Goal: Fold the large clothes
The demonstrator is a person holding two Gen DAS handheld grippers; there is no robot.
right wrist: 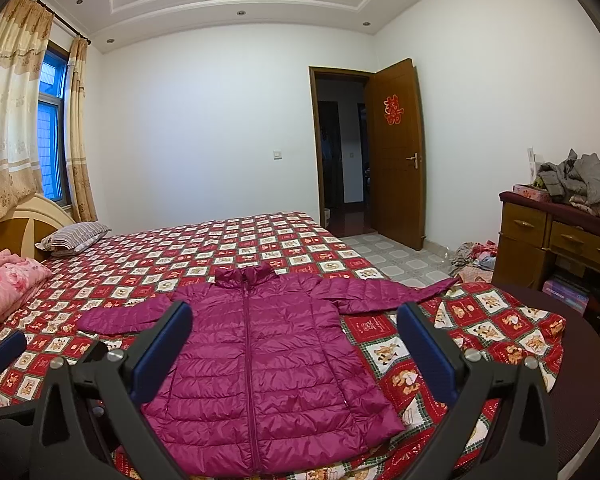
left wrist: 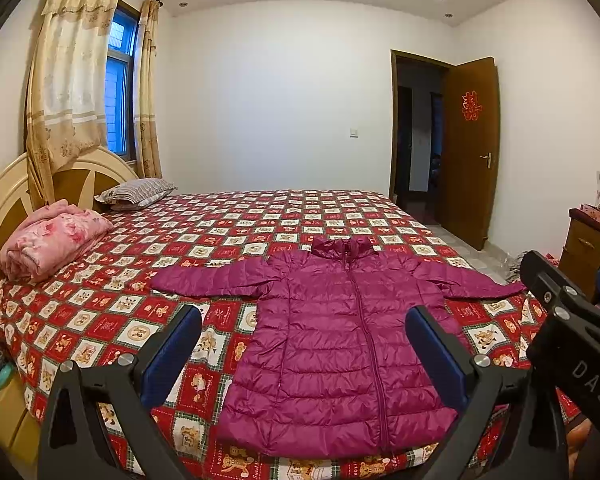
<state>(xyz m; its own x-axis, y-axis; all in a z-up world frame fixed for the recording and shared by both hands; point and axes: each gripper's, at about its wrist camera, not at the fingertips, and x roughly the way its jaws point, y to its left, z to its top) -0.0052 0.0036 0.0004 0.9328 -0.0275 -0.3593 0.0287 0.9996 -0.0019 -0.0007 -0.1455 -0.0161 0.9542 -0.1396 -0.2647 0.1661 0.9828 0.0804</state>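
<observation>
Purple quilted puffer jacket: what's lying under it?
The purple quilted puffer jacket lies flat, zipped, on the red checked bear-print bedspread. Anything beneath its body is hidden.

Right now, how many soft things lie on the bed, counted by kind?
Purple jacket: 1
Striped pillow: 1
Pink folded blanket: 1
Total: 3, all lying on the checked bedspread.
</observation>
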